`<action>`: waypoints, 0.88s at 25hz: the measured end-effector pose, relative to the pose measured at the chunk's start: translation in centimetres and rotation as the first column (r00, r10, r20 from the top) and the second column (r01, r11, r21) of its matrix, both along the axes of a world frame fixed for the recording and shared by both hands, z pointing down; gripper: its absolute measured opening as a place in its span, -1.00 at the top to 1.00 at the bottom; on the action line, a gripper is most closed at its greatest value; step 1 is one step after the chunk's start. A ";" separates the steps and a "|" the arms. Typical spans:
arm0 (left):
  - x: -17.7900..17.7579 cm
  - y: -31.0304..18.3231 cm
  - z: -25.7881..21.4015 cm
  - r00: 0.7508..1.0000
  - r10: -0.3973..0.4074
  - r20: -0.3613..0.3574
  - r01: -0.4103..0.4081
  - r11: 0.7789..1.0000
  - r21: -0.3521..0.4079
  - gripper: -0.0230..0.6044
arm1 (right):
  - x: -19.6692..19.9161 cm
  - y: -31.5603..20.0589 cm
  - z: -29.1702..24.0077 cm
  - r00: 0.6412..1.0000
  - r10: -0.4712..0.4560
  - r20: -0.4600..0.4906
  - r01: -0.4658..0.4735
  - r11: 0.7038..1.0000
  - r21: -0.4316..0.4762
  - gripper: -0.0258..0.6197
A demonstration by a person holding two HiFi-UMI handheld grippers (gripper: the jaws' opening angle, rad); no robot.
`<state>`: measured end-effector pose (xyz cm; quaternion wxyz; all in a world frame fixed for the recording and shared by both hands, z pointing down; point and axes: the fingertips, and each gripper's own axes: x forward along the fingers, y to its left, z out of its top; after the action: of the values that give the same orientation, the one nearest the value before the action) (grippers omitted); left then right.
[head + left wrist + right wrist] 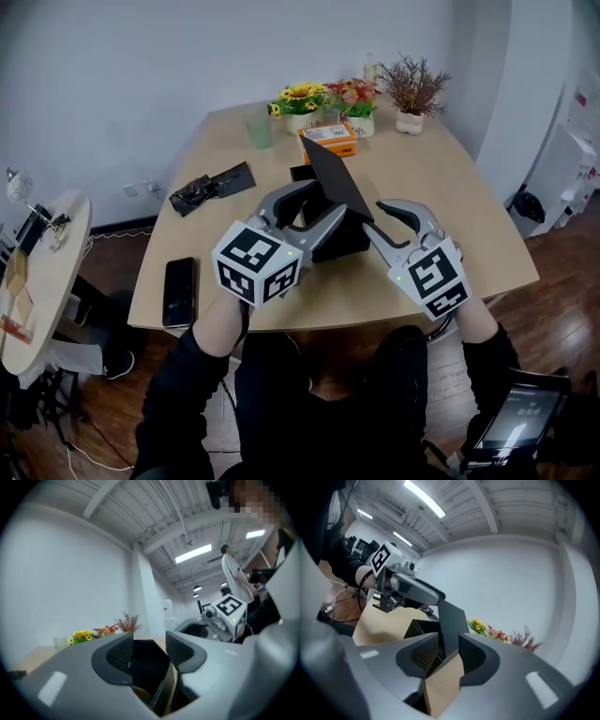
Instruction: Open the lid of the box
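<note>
A black box point(342, 246) stands in the middle of the wooden table point(450, 187). Its lid point(337, 178) is raised and slants up toward the far left. My left gripper point(319, 208) straddles the box's near-left corner, and in the left gripper view the dark box point(147, 667) fills the gap between the pads. My right gripper point(380, 217) reaches in from the right. In the right gripper view the lid point(452, 625), black outside and brown inside, passes between the jaws with a gap beside the left pad.
A black phone point(179, 292) lies near the table's front left edge, and a black bag point(211, 187) lies behind it. At the far end stand a green cup point(260, 129), an orange box point(330, 138), flower pots point(302, 103) and a dried plant point(411, 94). A round side table point(37, 272) is at the left.
</note>
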<state>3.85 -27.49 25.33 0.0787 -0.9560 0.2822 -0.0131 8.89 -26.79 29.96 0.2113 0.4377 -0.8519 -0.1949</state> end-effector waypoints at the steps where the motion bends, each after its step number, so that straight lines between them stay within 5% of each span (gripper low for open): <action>1: 0.6 -0.1 -0.9 0.999 0.019 -0.036 -0.020 1.000 -0.013 0.30 | -0.5 -0.1 -0.2 1.000 0.014 -0.026 -0.013 0.999 0.040 0.49; 6: 3.5 -0.5 -3.3 0.993 0.087 -0.080 -0.091 0.995 -0.046 0.33 | -0.5 -2.8 -0.3 0.973 0.197 -0.122 -0.174 0.969 0.177 0.52; 9: 2.6 0.1 -2.6 0.998 0.055 -0.025 -0.056 0.998 -0.013 0.36 | 0.5 -3.2 0.1 0.978 0.208 0.015 -0.208 0.975 0.072 0.81; 12: 0.8 1.3 1.0 0.972 -0.047 0.232 0.012 0.989 0.149 0.43 | 1.5 -3.3 -0.1 0.964 0.205 0.172 -0.205 0.979 -0.014 0.84; 14: 1.1 2.1 4.2 0.897 -0.092 0.431 -0.014 0.971 0.237 0.43 | 2.6 -3.6 -0.4 0.929 0.221 0.297 -0.199 0.975 -0.101 0.84; 16: 1.7 2.0 6.9 0.806 -0.137 0.575 -0.037 0.959 0.281 0.43 | 4.0 -4.0 -0.7 0.849 0.256 0.462 -0.168 0.960 -0.224 0.84; 18: 1.9 1.6 8.6 0.751 -0.171 0.638 -0.036 0.954 0.298 0.48 | 5.3 -4.5 -0.5 0.723 0.305 0.620 -0.097 0.933 -0.346 0.84; 22: 1.9 2.0 9.3 0.767 -0.152 0.623 -0.028 0.963 0.270 0.78 | 6.9 -5.1 0.7 0.465 0.406 0.786 0.116 0.853 -0.509 0.82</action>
<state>5.79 -25.54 34.68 0.2956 -0.8654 0.2693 -0.3021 15.82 -31.86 30.71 -0.1318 0.4784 -0.8144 0.3008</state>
